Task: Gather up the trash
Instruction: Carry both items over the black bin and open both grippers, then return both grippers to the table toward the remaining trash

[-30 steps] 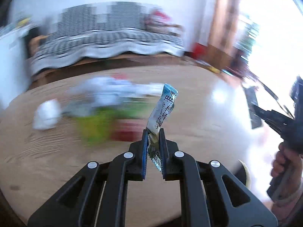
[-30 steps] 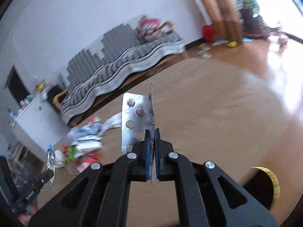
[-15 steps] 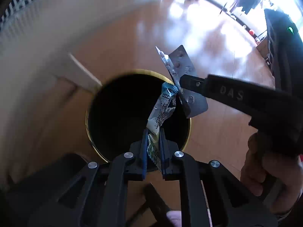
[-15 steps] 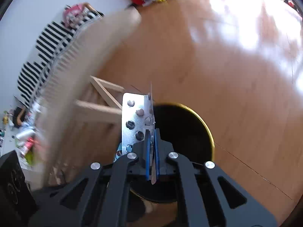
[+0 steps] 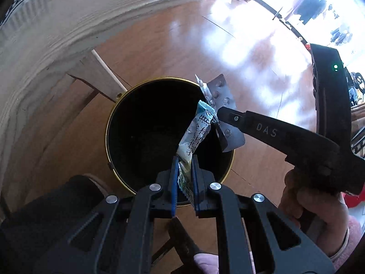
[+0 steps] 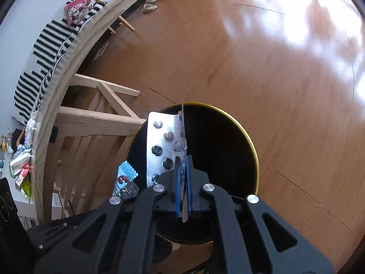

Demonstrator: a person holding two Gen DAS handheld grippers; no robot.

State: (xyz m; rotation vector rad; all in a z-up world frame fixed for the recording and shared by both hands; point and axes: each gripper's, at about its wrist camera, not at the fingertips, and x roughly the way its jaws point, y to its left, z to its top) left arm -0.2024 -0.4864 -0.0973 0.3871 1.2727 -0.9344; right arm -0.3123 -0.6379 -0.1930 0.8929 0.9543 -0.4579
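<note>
Holding over the bin (image 5: 118,118), both loads ready to drop.
- Left gripper (image 5: 183,178): jaws pinched on a snack wrapper (image 5: 194,137), above the opening.
- Right gripper (image 6: 182,182): jaws clamped on a blister pack (image 6: 159,146), near the gold rim.
- Advice: open the jaws squarely over the dark middle.
- Clearance: table edge (image 6: 59,73) close; bare floor (image 6: 273,68) beyond.

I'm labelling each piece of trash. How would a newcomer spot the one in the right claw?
Find the black, gold-rimmed bin on the wooden floor. Above its mouth, the right claw pinches a blister pack: flat silver foil with pill pockets, unlike the printed snack wrapper beside it.
</note>
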